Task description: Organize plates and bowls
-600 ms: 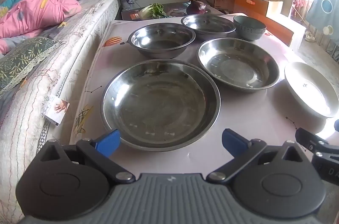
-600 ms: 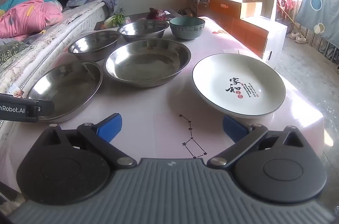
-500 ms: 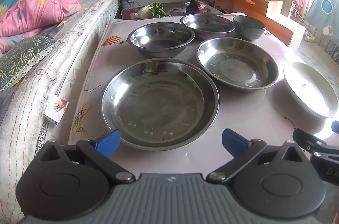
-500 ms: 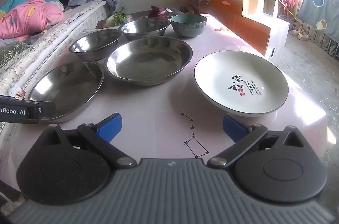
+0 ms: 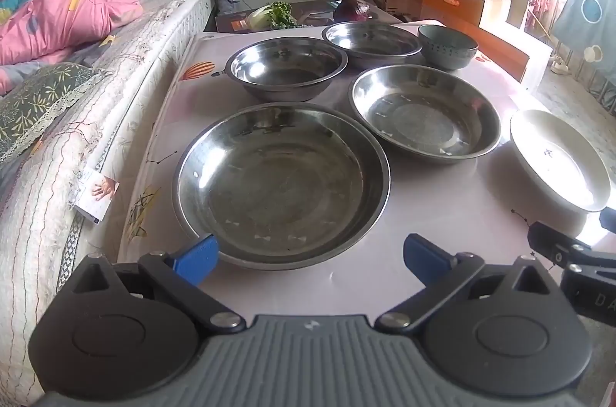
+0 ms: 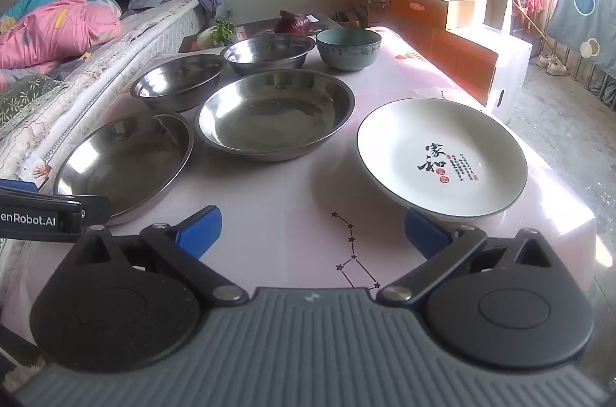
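With nothing yet stacked, approach geometry as follows. Left gripper (image 5: 310,255): jaws spread wide, nothing between them, directly before the large shallow stainless-steel plate (image 5: 281,184) at the bench's (image 5: 435,214) near left corner, near rim almost touching the left blue pad. Right gripper (image 6: 312,230): jaws likewise apart and empty, aimed at bare bench; round white ceramic plate with black characters (image 6: 442,157) ahead and rightward, by the right edge, rim just above the right pad. Round plates: no long axis. Steel plate nearer the left gripper, white plate nearer the right.
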